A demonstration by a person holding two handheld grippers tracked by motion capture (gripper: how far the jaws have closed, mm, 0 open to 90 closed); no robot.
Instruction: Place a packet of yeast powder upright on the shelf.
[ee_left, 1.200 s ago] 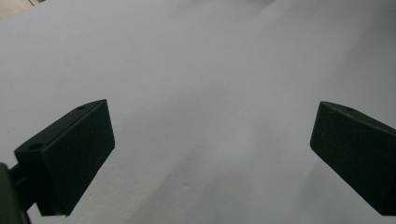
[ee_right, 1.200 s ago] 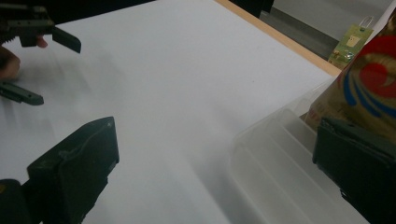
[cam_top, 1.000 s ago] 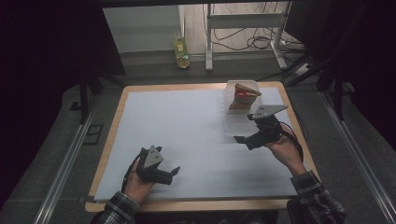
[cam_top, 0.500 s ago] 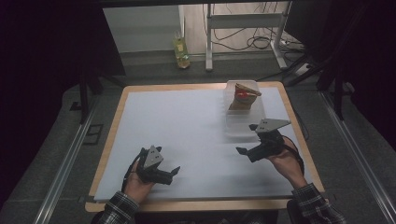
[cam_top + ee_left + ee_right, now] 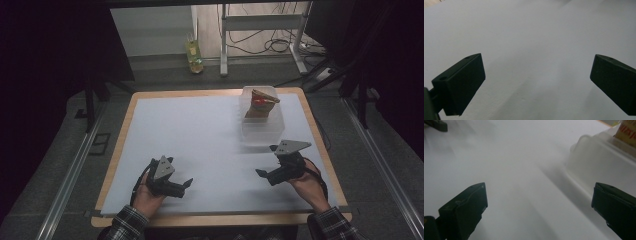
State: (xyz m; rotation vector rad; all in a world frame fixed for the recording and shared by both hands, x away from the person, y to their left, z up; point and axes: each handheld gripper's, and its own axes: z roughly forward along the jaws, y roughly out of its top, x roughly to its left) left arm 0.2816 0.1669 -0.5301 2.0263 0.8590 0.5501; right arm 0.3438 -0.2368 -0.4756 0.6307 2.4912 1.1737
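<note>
Two grippers are in my hands, and both have their jaws spread wide with nothing between them. My landmark is the clear plastic tub [image 5: 262, 120] standing at the far right of the white-topped table [image 5: 200, 135], with a brown cardboard packet bearing a red mark [image 5: 261, 103] standing up inside it, leaning a little.

My right gripper [image 5: 270, 176] sits on the near side of that tub, close to it but apart, low over the white surface and pointing leftward across the table. In the right gripper view, the tub's frosted wall [image 5: 599, 162] rises just beyond the right jaw, and a corner of the packet with red lettering [image 5: 627, 131] shows above its rim.

My left gripper [image 5: 182, 187] is well apart from the tub, down at the near left of the table, resting by the front edge. In the left gripper view [image 5: 536, 85], bare white tabletop lies between the jaws.
</note>
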